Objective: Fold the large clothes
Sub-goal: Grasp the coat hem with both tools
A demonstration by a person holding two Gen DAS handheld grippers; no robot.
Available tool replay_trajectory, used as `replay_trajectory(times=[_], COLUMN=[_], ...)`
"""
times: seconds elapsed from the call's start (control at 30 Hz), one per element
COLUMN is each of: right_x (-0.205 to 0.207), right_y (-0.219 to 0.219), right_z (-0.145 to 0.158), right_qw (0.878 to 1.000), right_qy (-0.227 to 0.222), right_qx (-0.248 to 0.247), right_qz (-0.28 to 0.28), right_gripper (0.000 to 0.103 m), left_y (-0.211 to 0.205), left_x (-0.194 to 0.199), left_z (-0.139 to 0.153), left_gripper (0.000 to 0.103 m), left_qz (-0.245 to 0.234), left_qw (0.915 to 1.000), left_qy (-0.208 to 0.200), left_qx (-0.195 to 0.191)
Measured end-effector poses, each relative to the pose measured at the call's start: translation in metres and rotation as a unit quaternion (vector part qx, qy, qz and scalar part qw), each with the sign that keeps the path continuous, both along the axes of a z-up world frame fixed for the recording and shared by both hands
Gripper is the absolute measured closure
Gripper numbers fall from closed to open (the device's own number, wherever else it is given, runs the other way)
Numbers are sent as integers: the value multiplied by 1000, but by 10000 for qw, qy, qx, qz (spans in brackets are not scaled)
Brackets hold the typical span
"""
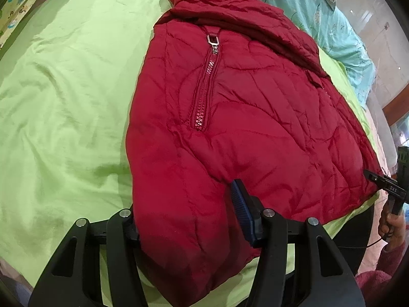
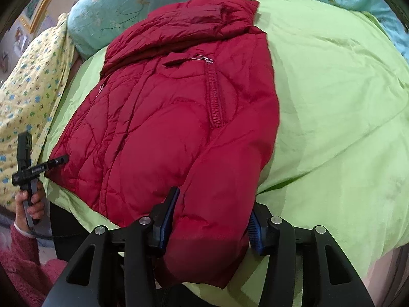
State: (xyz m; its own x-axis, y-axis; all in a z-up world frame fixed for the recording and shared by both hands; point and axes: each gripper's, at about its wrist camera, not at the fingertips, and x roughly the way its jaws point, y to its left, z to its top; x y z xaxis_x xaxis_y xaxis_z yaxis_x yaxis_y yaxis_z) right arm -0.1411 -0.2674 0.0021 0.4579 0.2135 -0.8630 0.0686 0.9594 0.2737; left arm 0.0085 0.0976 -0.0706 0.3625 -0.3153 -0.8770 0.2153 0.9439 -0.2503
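Spread across the bed, a red puffer jacket [image 1: 242, 117] lies flat on a lime-green sheet [image 1: 71, 97], its collar turned toward the far side, where a turquoise flowered quilt [image 1: 319, 12] is bunched up. A zipped chest pocket [image 1: 207, 84] with a metal pull runs down the front panel, plain to see from both wrists. Each tool has hold of a corner at the jacket's near hem. The left tool [image 1: 189, 220] is partly closed on a thick fold of padded fabric, its blue ribbed pad [image 1: 242, 212] pressed into the cloth on one side (the other pad is hidden under the bulge). The right tool [image 2: 212, 220] likewise pinches the opposite corner, with blue pads against the fabric on both sides and the red fold swelling out between them. From the right wrist, the person's hand [image 2: 29, 204] in a pink fleece sleeve [image 2: 23, 255] grips the other tool's handle at the far edge of the jacket. A yellow patterned cloth [image 2: 28, 97] lies beside the sheet on that side.
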Motion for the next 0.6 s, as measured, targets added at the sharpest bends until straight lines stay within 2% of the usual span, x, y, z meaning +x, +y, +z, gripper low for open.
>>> replay_trajectory(times=[0.2,0.3,0.47,0.6], right_x=[0,2,4,0], right_y=[1,-2,-2,-5], right_z=[0,-2,-1,0], right_qw=[9991,9986,9975,9971], right_qy=[-249,-248,-212,-262], right_qx=[77,165,221,342], right_qz=[331,447,637,625], right_gripper=[54,56,59,61], left_y=[-10,-17,-26,-33], left_x=[4,4,1,-2], left_z=[1,2,6,8], left_gripper=[50,54,71,79], left_qz=[79,204,428,419], left_qw=[9991,9981,9965,9959], left_qy=[129,149,-3,-140], left_qx=[404,558,712,795])
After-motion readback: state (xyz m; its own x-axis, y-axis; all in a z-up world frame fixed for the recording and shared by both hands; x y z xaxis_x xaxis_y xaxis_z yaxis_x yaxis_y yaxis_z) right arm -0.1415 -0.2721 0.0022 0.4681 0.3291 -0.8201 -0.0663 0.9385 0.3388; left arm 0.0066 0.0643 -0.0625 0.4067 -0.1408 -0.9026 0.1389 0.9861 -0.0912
